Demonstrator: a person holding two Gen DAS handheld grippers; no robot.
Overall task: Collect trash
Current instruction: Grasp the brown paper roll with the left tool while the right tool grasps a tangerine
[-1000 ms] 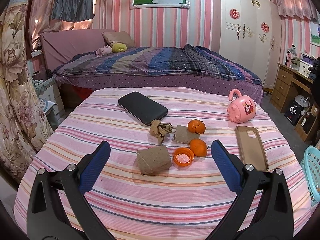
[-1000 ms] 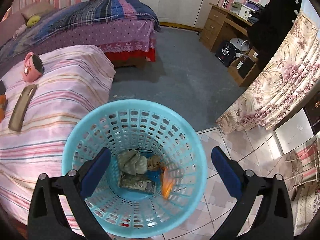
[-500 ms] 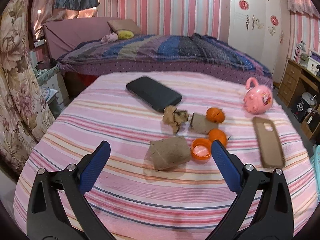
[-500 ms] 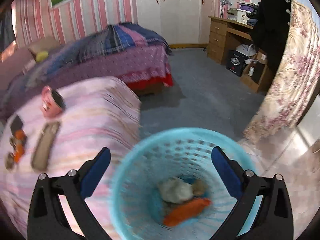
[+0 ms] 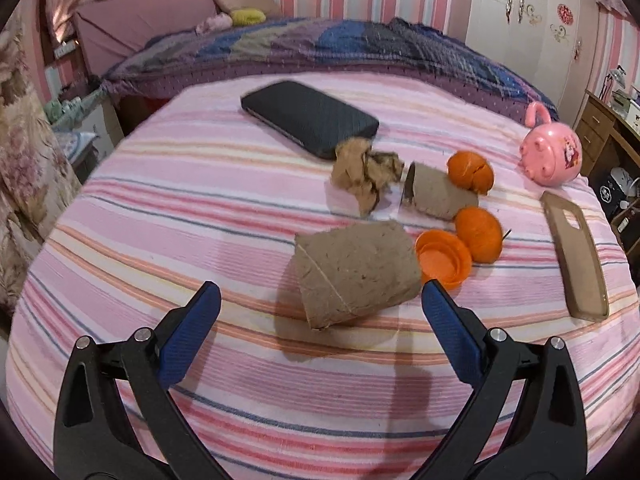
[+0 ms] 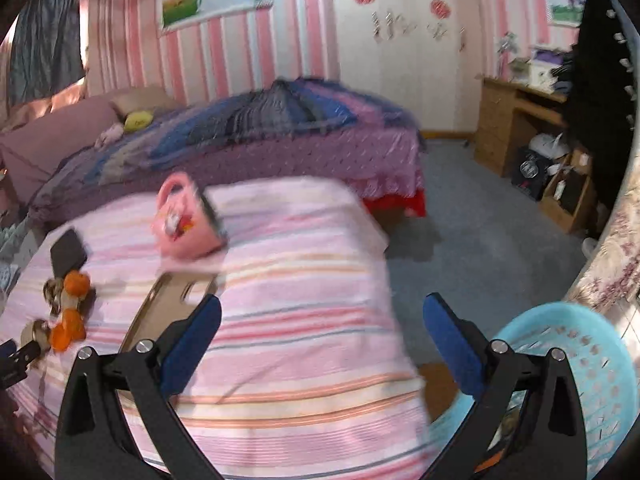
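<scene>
Over the striped table (image 5: 168, 216), the left gripper (image 5: 320, 304) is wide open and holds nothing; a brown paper lump (image 5: 356, 272) lies just ahead, an orange cap (image 5: 442, 258) touching it. The right gripper (image 6: 320, 316) is open and empty too, the blue basket (image 6: 592, 356) beside it.

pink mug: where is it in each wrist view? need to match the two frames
Left wrist: pink mug lies on its side at the far right of the striped table, beyond the brown phone case.
Right wrist: the mug sits left of centre, blurred, just above the same phone case.
Shared landmark: the phone case, directly nearer the camera than the mug in both views.
</scene>
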